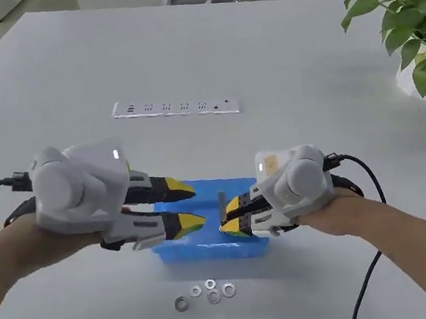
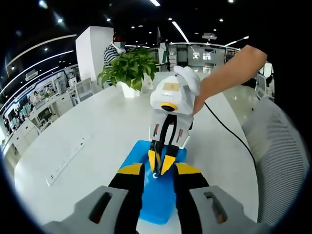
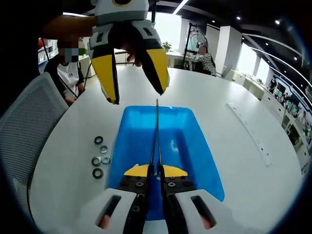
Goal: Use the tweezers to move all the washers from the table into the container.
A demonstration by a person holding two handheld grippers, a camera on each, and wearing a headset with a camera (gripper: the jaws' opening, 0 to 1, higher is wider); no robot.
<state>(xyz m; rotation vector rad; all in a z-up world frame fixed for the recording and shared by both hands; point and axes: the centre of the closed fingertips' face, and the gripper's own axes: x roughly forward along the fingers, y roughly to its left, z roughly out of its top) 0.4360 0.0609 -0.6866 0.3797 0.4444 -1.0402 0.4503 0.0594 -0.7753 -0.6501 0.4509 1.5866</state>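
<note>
- Left tongs [image 1: 192,205] wide apart, at left edge of blue container [image 1: 206,251].
- Right tongs [image 3: 156,170] clamped on tweezers [image 3: 156,131], tips over container's bare blue floor.
- Five washers [image 1: 214,297] on worktop [image 1: 280,71], lower middle of head view, just beside container.

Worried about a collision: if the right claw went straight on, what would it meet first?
Probably the left claw, open and facing it across the blue container; its tweezers lead. Depth unclear.

L gripper [image 1: 191,205] / R gripper [image 1: 228,219]: wht | jaws yel/blk | blk cables [image 1: 360,167]
</note>
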